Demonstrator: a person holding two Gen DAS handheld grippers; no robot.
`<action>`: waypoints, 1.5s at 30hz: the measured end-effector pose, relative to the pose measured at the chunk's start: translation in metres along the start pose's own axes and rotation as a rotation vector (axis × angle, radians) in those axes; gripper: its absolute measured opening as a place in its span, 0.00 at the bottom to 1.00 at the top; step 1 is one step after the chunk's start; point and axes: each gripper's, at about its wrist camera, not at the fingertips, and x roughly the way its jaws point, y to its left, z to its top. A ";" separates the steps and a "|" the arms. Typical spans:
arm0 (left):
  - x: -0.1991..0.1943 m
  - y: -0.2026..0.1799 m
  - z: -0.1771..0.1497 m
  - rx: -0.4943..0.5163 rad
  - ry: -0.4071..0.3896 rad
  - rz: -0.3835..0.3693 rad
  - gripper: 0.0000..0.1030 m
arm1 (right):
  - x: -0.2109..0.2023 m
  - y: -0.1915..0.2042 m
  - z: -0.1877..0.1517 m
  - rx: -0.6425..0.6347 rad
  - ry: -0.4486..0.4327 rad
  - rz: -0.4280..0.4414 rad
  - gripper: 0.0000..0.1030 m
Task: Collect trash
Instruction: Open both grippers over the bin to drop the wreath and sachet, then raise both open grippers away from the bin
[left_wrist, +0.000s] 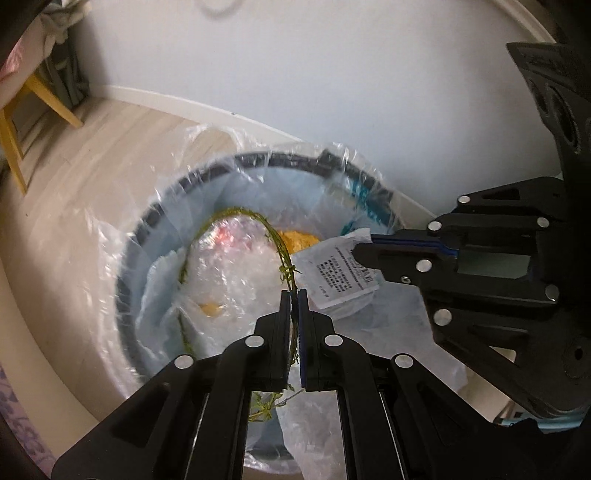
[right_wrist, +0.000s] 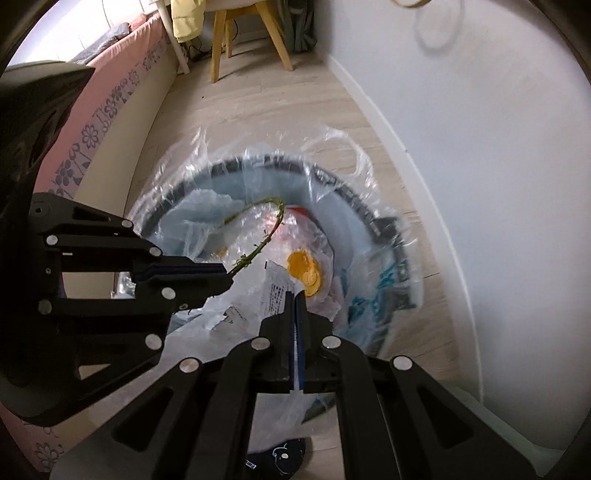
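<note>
Both views look steeply down into a round, pale-blue waste bin (left_wrist: 258, 177) lined with a clear plastic bag (left_wrist: 110, 236); the bin stands on a light wood-plank floor (left_wrist: 85, 158), close to the white skirting board (left_wrist: 177, 99) of a white wall.

Left gripper (left_wrist: 294, 295): we see its jaws closed on a thin, green, leafy stem (left_wrist: 236, 212), which arches up out of the jaws and curves back down over the middle of the bin.

Right gripper (right_wrist: 294, 295): its jaws are closed on a flat white paper packet (left_wrist: 338, 275) printed with several lines of small black text. We cannot read the text, as it is too small and blurred. The packet hangs over the bin's opening, on the wall side of the stem.

Inside the bin we note crumpled clear plastic film (left_wrist: 236, 273), an orange-yellow round piece (right_wrist: 304, 271) and a blurred red patch (left_wrist: 231, 234).

At the far end of the floor stands a chair with yellow wooden legs (right_wrist: 275, 35); a pink bedcover with a purple flower border (right_wrist: 107, 107) runs along the floor's opposite side from the wall.
</note>
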 end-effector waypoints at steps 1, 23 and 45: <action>0.001 0.000 -0.001 -0.003 0.001 -0.004 0.13 | 0.003 -0.001 -0.001 -0.002 0.000 0.001 0.03; -0.059 0.012 -0.008 -0.050 -0.047 0.146 0.82 | -0.015 -0.013 0.009 -0.018 -0.021 -0.085 0.90; -0.130 0.008 0.004 -0.331 -0.143 0.284 0.94 | -0.087 -0.014 0.003 0.016 -0.053 -0.175 0.90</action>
